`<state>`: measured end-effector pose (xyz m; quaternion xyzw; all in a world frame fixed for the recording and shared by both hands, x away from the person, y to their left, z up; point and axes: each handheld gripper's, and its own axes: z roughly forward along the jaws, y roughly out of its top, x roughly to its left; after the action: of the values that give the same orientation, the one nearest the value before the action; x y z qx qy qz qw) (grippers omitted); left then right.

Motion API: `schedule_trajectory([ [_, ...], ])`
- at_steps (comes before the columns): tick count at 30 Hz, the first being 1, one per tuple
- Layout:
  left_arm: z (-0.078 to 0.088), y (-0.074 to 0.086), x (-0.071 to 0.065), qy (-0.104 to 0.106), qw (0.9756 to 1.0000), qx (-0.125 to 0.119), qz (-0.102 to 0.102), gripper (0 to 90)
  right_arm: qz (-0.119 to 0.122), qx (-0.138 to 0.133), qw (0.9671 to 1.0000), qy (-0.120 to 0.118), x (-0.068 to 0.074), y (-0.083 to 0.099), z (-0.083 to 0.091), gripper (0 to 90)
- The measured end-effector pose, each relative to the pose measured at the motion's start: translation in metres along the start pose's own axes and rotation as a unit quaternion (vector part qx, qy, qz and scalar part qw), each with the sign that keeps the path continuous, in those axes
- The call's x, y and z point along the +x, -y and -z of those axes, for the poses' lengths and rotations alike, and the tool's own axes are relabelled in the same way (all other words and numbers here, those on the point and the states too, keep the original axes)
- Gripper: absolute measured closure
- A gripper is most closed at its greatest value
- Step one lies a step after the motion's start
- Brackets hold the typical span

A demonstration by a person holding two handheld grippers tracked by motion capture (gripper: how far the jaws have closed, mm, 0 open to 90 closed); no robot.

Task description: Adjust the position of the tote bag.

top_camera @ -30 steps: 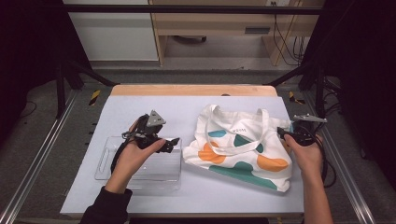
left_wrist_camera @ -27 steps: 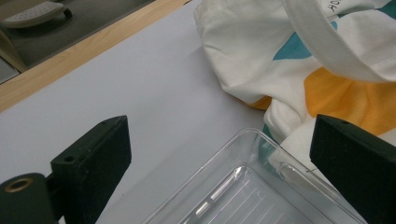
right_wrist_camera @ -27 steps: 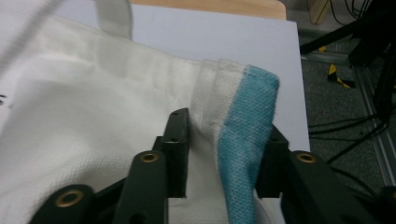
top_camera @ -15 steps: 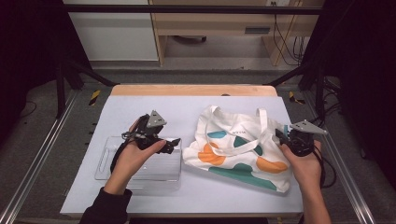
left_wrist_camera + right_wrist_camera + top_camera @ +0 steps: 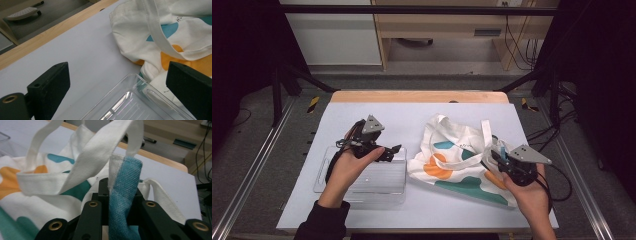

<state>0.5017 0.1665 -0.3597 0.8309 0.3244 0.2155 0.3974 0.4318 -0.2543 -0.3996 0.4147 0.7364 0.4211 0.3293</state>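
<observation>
A white tote bag (image 5: 462, 160) with orange, teal and blue patches lies crumpled on the right half of the table. My right gripper (image 5: 501, 156) is shut on the bag's right edge, and the right gripper view shows a fold of blue-and-white cloth (image 5: 122, 195) pinched between the jaws, with the bag's handles (image 5: 95, 152) looping above. My left gripper (image 5: 394, 149) hovers open over the right end of a clear plastic tray (image 5: 362, 180), nothing between its jaws. In the left gripper view the tray's corner (image 5: 130, 100) and the bag (image 5: 175, 37) lie ahead.
A pale mat (image 5: 412, 120) covers the table, with a wooden strip (image 5: 417, 96) along the far edge. Metal frame rails (image 5: 252, 165) run along both sides. Cables (image 5: 557, 175) trail off the right edge.
My right gripper has moved toward me and a little left along the bag's right edge, pulling the pinched cloth with it. The left gripper has stayed over the tray.
</observation>
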Motion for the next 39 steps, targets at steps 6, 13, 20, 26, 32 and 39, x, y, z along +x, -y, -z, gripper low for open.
schedule_trajectory([
  [6,0.002,-0.001,0.000,0.001,1.0000,-0.001,-0.001,5.2,0.025,-0.001,0.9993,-0.026,0.017,0.004,0.001,78.1],
  [13,0.001,-0.003,-0.007,0.010,0.9999,-0.001,-0.010,5.2,0.046,0.002,0.9977,-0.051,0.032,0.009,0.002,78.0],
  [20,0.000,-0.007,-0.015,0.012,0.9997,-0.001,-0.020,5.2,0.044,-0.002,0.9969,-0.066,0.033,0.011,0.009,78.0],
  [26,0.001,-0.010,-0.019,0.010,0.9996,-0.006,-0.026,5.2,0.057,0.001,0.9956,-0.075,0.038,0.011,0.015,77.8],
  [32,0.002,-0.014,-0.024,0.004,0.9995,-0.010,-0.031,5.4,0.055,0.000,0.9947,-0.087,0.042,0.013,0.020,77.7],
  [39,0.001,-0.023,-0.035,0.004,0.9988,-0.010,-0.048,5.5,0.061,-0.006,0.9918,-0.112,0.041,0.015,0.028,77.6],
])
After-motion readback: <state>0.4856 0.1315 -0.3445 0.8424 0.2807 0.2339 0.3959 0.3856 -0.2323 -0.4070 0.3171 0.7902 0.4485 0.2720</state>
